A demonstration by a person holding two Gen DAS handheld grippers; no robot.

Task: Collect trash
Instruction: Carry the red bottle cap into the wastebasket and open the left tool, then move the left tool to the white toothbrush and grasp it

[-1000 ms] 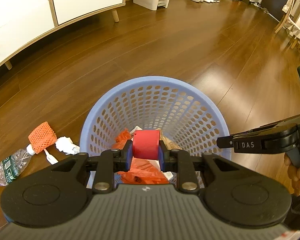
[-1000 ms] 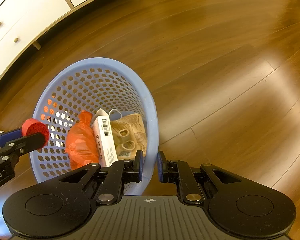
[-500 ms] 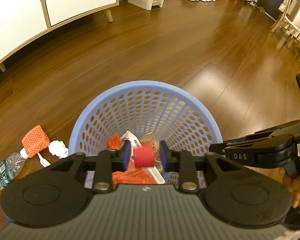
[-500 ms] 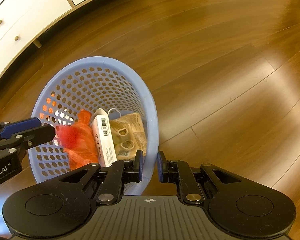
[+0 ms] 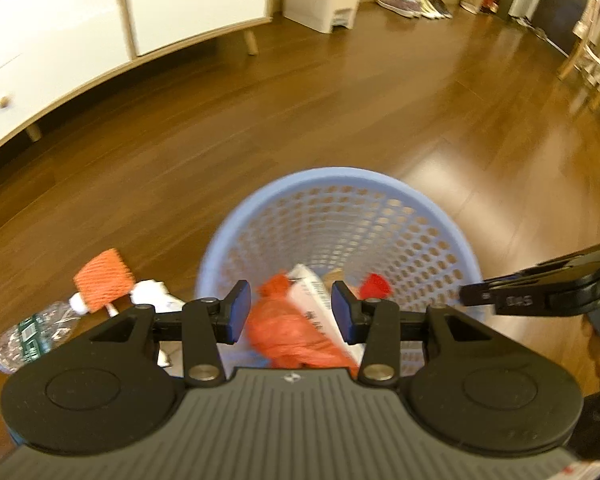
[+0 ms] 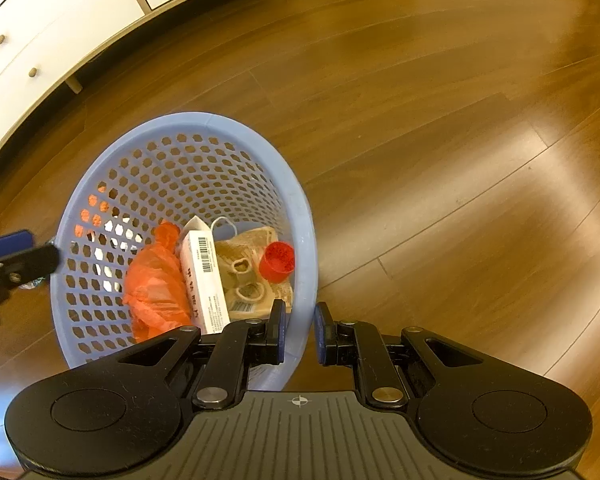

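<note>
My left gripper [image 5: 288,312] hangs over the near rim of the blue basket [image 6: 300,216], jaws spread wide with nothing between them. The red cap [image 6: 278,260] lies down in the basket, on its side with the open mouth up, resting on the tan packet [image 6: 246,276] against the right wall. From the left camera I see the cap [image 5: 374,286] just past my right fingertip, lower and well clear of the pads; that view is motion-blurred.

Beside the cap, a white box [image 6: 202,276] with a barcode leans across the middle, and an orange bag [image 6: 154,284] is crumpled to its left, touching the box.

My right gripper [image 6: 300,332] sits at the basket's near right edge, jaws at a narrow gap with the rim between them, one finger inside the wall and one outside. I cannot tell whether the pads press on the plastic. In the left view the right gripper [image 5: 468,300] reaches in from the side toward the rim.

Out on the wood floor [image 5: 300,120], left of the basket: an orange foam net [image 5: 104,280], a crumpled white tissue [image 5: 150,292] just beside it, and a clear bottle [image 5: 32,334] lying flat, its cap end touching the net. All three are outside the basket, near my left finger [image 5: 238,312].
</note>
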